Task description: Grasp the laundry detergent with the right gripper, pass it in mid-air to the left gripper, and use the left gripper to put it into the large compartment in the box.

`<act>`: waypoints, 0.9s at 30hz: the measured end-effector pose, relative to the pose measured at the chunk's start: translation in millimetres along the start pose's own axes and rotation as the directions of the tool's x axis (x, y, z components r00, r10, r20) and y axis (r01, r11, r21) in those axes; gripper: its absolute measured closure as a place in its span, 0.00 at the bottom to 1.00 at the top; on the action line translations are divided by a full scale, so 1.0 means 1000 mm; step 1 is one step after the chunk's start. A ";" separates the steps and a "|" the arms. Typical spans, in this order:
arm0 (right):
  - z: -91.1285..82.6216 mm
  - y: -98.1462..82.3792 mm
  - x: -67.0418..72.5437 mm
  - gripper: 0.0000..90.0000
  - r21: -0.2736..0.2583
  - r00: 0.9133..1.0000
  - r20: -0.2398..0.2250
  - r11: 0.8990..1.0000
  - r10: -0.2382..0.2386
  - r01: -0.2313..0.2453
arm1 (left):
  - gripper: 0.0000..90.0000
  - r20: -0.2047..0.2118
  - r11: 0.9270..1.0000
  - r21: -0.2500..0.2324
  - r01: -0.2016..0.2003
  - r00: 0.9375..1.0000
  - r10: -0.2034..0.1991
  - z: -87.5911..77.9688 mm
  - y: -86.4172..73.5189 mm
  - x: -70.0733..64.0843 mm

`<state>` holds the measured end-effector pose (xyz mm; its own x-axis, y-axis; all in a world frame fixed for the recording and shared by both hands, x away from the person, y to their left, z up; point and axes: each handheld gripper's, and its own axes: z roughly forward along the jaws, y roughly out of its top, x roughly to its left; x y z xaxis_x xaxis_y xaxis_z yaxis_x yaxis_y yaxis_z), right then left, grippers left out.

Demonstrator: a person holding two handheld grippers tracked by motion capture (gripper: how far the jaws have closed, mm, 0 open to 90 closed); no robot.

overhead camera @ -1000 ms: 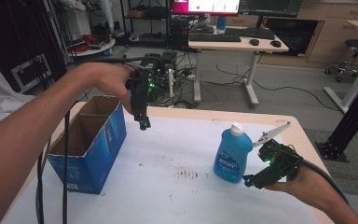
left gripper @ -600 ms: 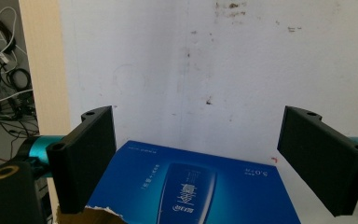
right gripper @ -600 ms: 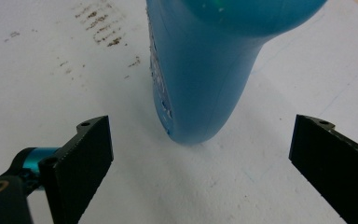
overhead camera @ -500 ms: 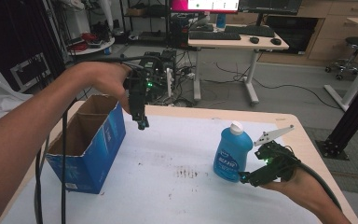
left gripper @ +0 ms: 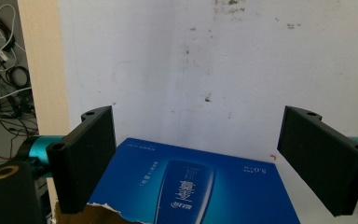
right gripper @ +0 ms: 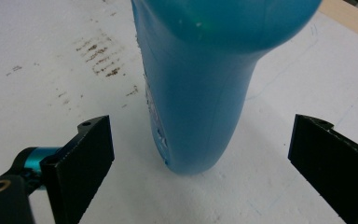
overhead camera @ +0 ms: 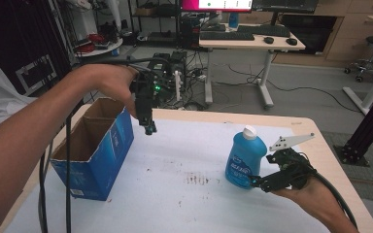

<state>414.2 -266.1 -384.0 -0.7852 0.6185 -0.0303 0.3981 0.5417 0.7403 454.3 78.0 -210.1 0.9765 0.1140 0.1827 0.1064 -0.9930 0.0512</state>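
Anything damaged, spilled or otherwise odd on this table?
Nothing is spilled. The white table cover has a patch of brown smudges beside the upright blue bottle, and the blue cardboard box has a ragged, torn edge at its open top. Both look like wear.

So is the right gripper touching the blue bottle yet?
Apart. In the right gripper view, the blue bottle stands upright between the open jaws of the right gripper, with white table showing on both sides.

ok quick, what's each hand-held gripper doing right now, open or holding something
Left hand-held gripper: open, holding nothing, above the blue box.
Right hand-held gripper: open, jaws either side of the blue bottle, not touching it.
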 end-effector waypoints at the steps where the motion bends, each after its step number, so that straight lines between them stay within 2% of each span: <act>1: 0.001 -0.001 0.000 0.07 -0.007 1.000 -0.003 1.000 0.000 0.000 | 0.13 0.000 1.000 0.000 -0.004 1.000 0.004 0.000 0.000 0.000; 11: 0.010 -0.005 -0.001 0.07 -0.065 1.000 -0.014 0.998 0.018 -0.019 | 0.13 0.000 1.000 0.002 -0.003 1.000 0.003 0.000 -0.002 0.000; 18: 0.013 -0.005 -0.001 0.07 -0.082 1.000 -0.020 0.996 0.023 -0.025 | 0.13 0.003 1.000 0.003 0.000 1.000 0.000 0.001 -0.003 -0.001; 23: 0.016 -0.006 0.000 0.07 -0.132 0.999 -0.021 0.990 0.046 -0.048 | 0.13 0.004 1.000 0.004 0.004 1.000 -0.004 0.001 -0.005 -0.002; 27: 0.020 -0.008 0.001 0.07 -0.144 0.999 -0.023 0.988 0.047 -0.050 | 0.13 0.003 1.000 0.002 0.006 1.000 -0.006 0.001 -0.006 -0.001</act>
<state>419.4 -258.5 -403.2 -0.7760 0.6304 0.0201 0.3646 0.4224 0.8299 452.4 83.9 -211.2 0.9763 0.1204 0.1796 0.1131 -0.9923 0.0501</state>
